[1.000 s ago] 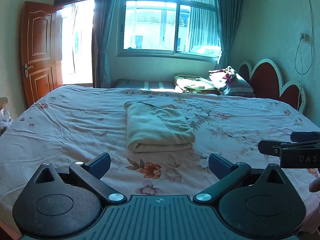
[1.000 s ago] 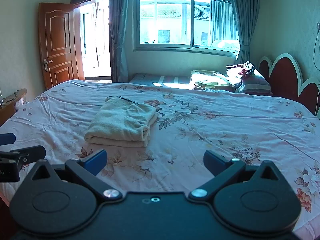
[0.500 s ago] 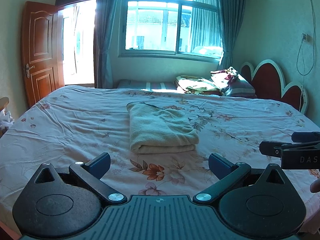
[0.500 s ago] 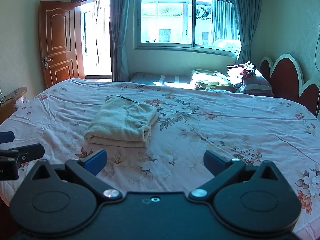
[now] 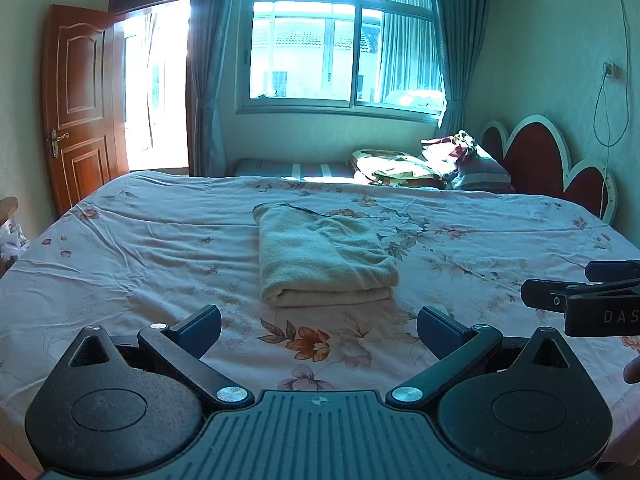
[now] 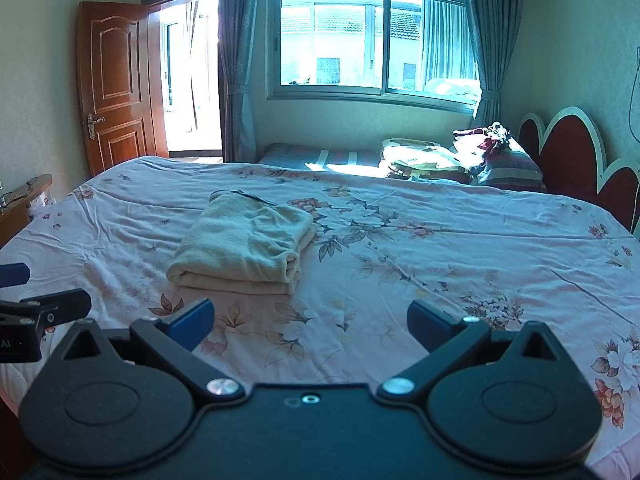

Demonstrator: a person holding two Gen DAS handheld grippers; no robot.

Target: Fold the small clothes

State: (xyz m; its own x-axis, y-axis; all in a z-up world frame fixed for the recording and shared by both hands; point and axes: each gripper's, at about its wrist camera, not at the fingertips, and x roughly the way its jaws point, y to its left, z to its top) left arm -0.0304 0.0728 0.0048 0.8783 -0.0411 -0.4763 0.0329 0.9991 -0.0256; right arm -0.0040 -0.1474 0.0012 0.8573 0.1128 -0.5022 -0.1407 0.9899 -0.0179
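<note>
A cream folded garment lies flat on the floral bedsheet, its thick folded edge toward me. It also shows in the right wrist view. My left gripper is open and empty, held above the sheet just short of the garment. My right gripper is open and empty, to the right of the garment and short of it. The right gripper's tips show at the left view's right edge. The left gripper's tips show at the right view's left edge.
A pile of bedding and pillows lies at the far right by the red headboard. A wooden door stands open at the far left. A window with curtains is behind the bed.
Both grippers have drawn back slightly and risen a little; the garment sits a touch higher in view. Both stay open and empty. The garment has not moved.
</note>
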